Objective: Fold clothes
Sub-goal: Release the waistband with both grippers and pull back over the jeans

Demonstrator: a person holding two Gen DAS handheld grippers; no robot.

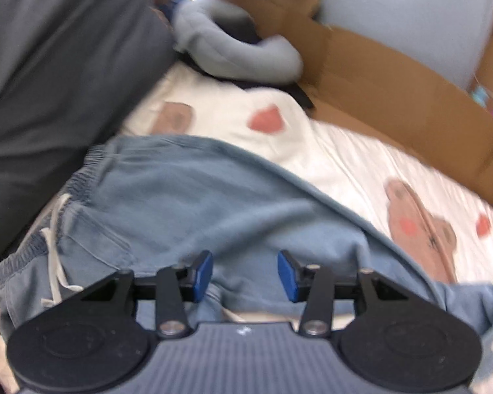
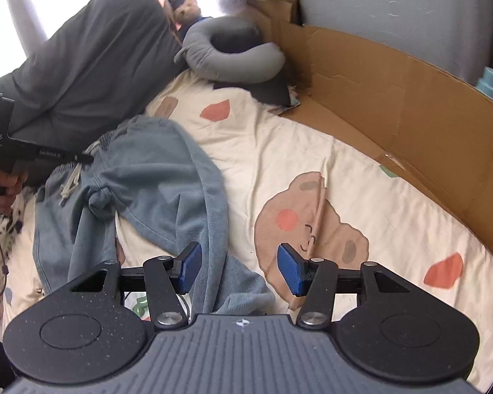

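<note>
Here the blue pants (image 2: 141,177) are lying rumpled on the bed (image 2: 361,197), waistband and drawstring up toward the dark grey pillow (image 2: 92,65), legs trailing down toward the cameras. Their long axis is running roughly from the pillow end toward the near edge, with one leg curving under the right gripper (image 2: 239,269) and its hem bunching just beneath the blue pads.

The right gripper is hanging released, jaws apart, with the leg's cloth passing below and between them but not pinched. The left gripper (image 1: 245,275) is likewise standing parted and empty, hovering over the middle of the pants, the waistband (image 1: 82,177) lying up and to its left. In the right wrist view the left tool is showing at the far left edge, held in a hand (image 2: 8,190) near the waistband, so I judge the left is the nearer one for the waist and the right the nearer one for the hem.

Around the garment, a grey neck pillow (image 2: 226,55) and a small stuffed toy (image 2: 187,6) are sitting at the head of the bed, well apart from the pants. A cardboard wall (image 2: 394,98) is bordering the far right side. Nothing is standing between either gripper and the cloth; the twisted, overlapping legs look like the main hindrance to a clean fold.
</note>
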